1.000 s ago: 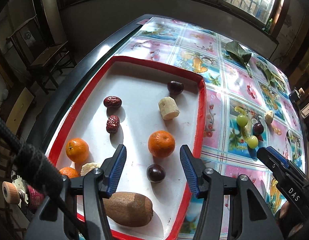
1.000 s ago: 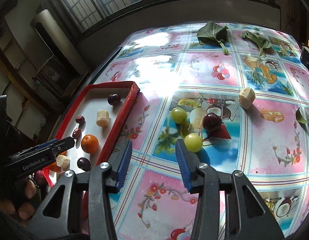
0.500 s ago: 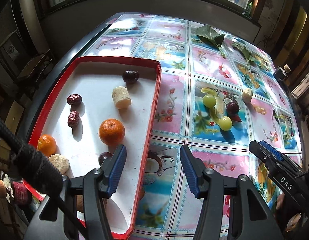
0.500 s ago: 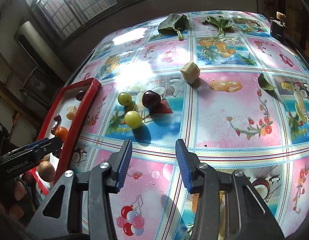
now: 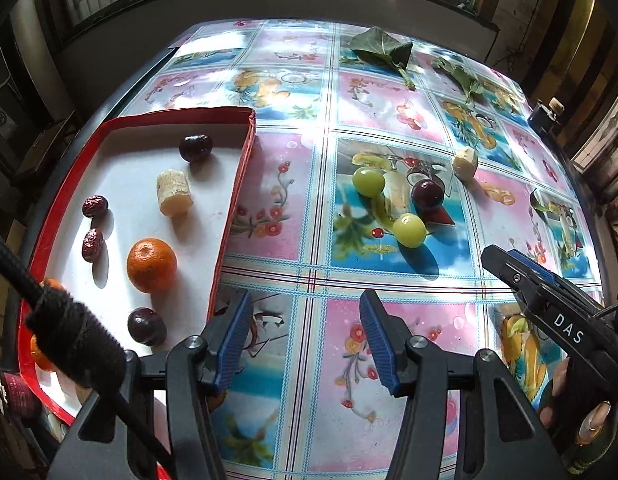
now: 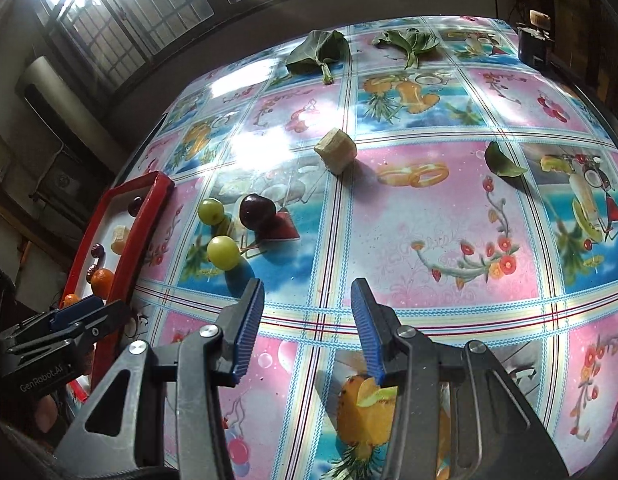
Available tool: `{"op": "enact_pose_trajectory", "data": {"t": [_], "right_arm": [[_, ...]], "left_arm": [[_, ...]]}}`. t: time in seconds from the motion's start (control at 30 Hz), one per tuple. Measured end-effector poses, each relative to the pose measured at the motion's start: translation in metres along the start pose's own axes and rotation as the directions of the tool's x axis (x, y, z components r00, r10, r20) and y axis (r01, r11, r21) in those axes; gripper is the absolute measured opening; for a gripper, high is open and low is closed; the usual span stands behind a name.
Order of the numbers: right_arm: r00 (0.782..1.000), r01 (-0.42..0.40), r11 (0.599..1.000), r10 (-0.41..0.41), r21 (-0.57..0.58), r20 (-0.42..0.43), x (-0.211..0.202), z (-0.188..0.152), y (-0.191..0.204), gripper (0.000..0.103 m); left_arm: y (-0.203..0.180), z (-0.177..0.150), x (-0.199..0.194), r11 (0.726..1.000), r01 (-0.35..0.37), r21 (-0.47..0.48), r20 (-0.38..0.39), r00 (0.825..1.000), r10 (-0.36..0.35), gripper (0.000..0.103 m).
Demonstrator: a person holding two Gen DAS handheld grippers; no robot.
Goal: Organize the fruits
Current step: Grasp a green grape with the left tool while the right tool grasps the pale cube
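Note:
A red-rimmed white tray (image 5: 233, 200) (image 6: 149, 216) at the table's left holds a tangerine (image 5: 151, 265), a banana piece (image 5: 173, 193), two dried dates (image 5: 95, 207), and dark plums (image 5: 195, 147). On the tablecloth lie two green grapes (image 5: 409, 231) (image 6: 223, 252), a dark plum (image 5: 428, 193) (image 6: 257, 211) and a pale banana chunk (image 5: 465, 163) (image 6: 336, 150). My left gripper (image 5: 305, 330) hovers open over the cloth just right of the tray. My right gripper (image 6: 307, 326) is open and empty, below and right of the near grape.
Green leaves (image 6: 319, 54) lie at the table's far edge, and a small one (image 6: 501, 162) at the right. A dark jar (image 6: 531, 46) stands at the far right corner. A wall with windows runs behind the table. The right gripper's finger (image 5: 521, 276) shows in the left wrist view.
Both grippers moved right across the table. The left one left the tray and now hangs over the cloth; the right one passed the grapes. Neither gripper's opening changed.

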State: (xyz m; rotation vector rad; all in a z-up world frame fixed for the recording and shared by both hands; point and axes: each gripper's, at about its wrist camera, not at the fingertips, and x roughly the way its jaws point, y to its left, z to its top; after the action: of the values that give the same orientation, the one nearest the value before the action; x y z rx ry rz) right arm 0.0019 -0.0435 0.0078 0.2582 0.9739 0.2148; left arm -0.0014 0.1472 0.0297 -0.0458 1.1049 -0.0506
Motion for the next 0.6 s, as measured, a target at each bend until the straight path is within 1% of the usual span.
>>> {"op": "enact_pose_trajectory", "data": {"t": [0.17,0.33,0.43,0.6], "right_arm": [[1.000,0.020,1.000,-0.020,0.019,0.015,0.003,0.014,-0.010,0.047],[0.999,0.034,0.999,-0.035,0.014,0.033,0.010,0.031,-0.014,0.047],[0.998,0.041,0.999,-0.041,0.005,0.038,0.017,0.041,-0.015,0.047],[0.997,0.053,0.998,-0.054,0.019,0.050,0.032,0.063,-0.017,0.047]], "left_arm": [[-0.017,0.007,0.008,0.999,0.047,0.024,0.010,0.999,-0.047,0.055],[-0.028,0.018,0.017,0.995,0.093,0.022,0.029,0.995,-0.093,0.055],[-0.034,0.023,0.025,0.995,0.100,0.027,0.032,0.994,-0.101,0.055],[-0.040,0.028,0.038,0.993,0.111,0.032,0.015,0.994,-0.112,0.055]]}}
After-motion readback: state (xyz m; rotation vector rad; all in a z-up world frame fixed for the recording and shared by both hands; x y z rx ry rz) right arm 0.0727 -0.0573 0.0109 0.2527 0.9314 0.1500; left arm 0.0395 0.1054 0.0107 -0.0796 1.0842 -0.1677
